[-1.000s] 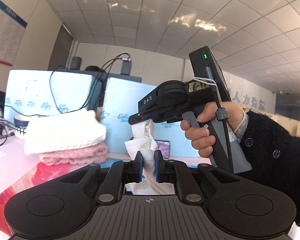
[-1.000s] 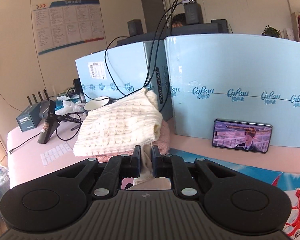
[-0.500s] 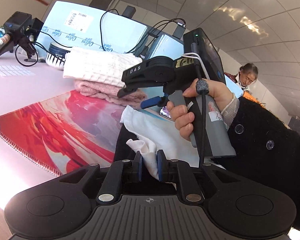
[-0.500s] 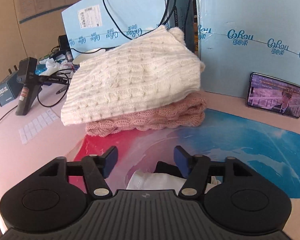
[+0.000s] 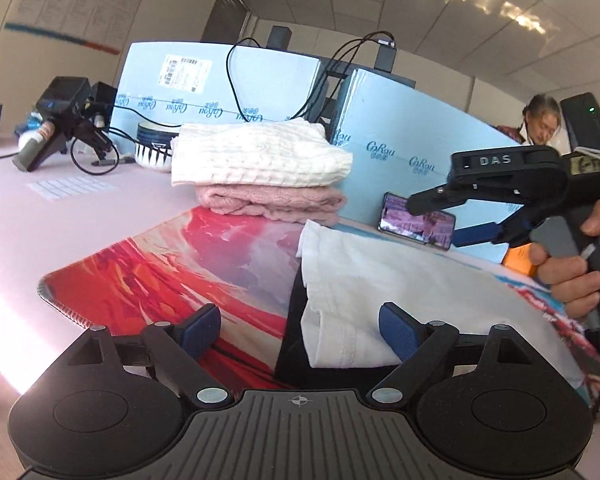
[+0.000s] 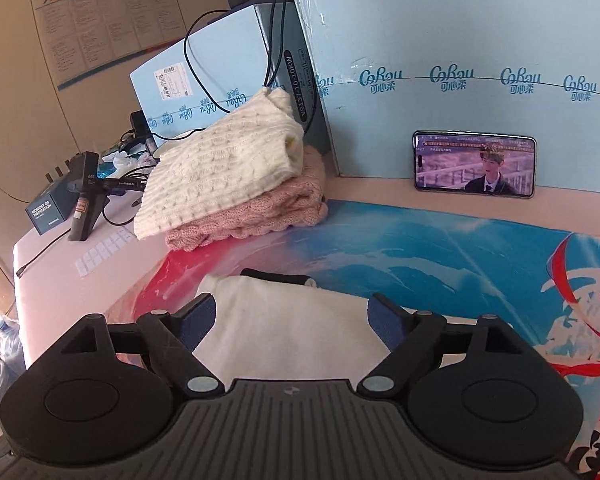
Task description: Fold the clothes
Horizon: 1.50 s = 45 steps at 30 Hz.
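The mat (image 5: 148, 276) covered the surface, with the white garment (image 5: 380, 292) lying flat on it over a black one (image 5: 292, 332). Both grippers hovered low over the garment, the left (image 5: 300, 326) and right (image 6: 290, 318) with fingers spread wide, released, grasping nothing. A hand (image 5: 572, 276) gripped the right handle upright.

Both grippers (image 5: 300, 326) (image 6: 290, 316) spread wide.

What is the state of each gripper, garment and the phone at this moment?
left gripper: open, holding nothing
right gripper: open, over the white garment
white garment: folded, flat on the mat
cream sweater: folded, on top of the pink one
pink sweater: folded, underneath
phone: screen on, leaning on the box
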### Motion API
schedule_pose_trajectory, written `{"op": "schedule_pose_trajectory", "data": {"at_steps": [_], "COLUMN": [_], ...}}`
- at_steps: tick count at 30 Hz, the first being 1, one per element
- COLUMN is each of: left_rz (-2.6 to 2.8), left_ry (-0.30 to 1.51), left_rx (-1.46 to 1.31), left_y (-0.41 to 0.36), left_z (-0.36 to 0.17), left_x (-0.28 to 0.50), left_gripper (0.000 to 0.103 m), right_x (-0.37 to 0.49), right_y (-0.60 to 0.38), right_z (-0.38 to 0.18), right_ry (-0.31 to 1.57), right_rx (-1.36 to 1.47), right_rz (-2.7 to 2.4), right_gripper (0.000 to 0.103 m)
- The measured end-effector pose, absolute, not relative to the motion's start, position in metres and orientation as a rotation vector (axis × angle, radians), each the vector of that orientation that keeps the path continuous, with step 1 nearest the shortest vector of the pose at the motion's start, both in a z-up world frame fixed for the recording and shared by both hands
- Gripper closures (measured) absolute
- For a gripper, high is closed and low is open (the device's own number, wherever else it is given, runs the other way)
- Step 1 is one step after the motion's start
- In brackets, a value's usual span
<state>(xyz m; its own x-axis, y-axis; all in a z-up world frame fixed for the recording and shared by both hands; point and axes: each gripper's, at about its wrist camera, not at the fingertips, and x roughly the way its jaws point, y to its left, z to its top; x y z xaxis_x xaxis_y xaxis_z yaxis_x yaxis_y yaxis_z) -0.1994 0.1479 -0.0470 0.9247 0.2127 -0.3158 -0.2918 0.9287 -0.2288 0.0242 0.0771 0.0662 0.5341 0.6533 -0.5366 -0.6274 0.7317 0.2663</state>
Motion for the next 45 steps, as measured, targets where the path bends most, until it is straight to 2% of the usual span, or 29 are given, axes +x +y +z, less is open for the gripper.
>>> {"op": "schedule_pose_trajectory", "data": {"at_steps": [2, 7, 10, 19, 22, 25, 28, 36, 45], "left_rz": [0.294, 0.319, 0.329, 0.312, 0.336, 0.352, 0.365, 0.345, 0.264], "left_ry": [0.307, 0.301, 0.302, 0.322, 0.334, 0.342, 0.352, 0.351, 0.375], "left_rx": [-0.204, -0.224, -0.268, -0.293, -0.264, -0.244, -0.206, -0.251, -0.213], "left_y": [0.141, 0.141, 0.143, 0.125, 0.119, 0.116, 0.114, 0.116, 0.111], "left_z": [-0.048, -0.045, -0.042, -0.039, -0.04, -0.04, -0.042, -0.037, -0.026], "left_x": [-0.197, -0.198, -0.201, -0.204, -0.197, -0.192, -0.185, -0.19, -0.21], "left_gripper": [0.011, 0.008, 0.007, 0.005, 0.005, 0.005, 0.005, 0.005, 0.005], "right_x": [0.01, -0.032, -0.039, -0.033, -0.03, -0.044, -0.049, 0.0, 0.063], "right_y": [0.052, 0.007, -0.007, -0.053, -0.046, -0.036, -0.028, -0.035, -0.001], "right_z": [0.06, 0.047, 0.04, 0.025, 0.015, 0.016, 0.015, 0.039, 0.021], "right_ry": [0.652, 0.624, 0.635, 0.648, 0.721, 0.672, 0.651, 0.698, 0.802], "right_rx": [0.05, 0.088, 0.117, 0.323, 0.264, 0.165, 0.095, 0.147, 0.167], "right_rz": [0.763, 0.78, 0.779, 0.678, 0.644, 0.652, 0.644, 0.606, 0.674], "right_gripper": [0.021, 0.018, 0.013, 0.013, 0.017, 0.023, 0.023, 0.018, 0.018]}}
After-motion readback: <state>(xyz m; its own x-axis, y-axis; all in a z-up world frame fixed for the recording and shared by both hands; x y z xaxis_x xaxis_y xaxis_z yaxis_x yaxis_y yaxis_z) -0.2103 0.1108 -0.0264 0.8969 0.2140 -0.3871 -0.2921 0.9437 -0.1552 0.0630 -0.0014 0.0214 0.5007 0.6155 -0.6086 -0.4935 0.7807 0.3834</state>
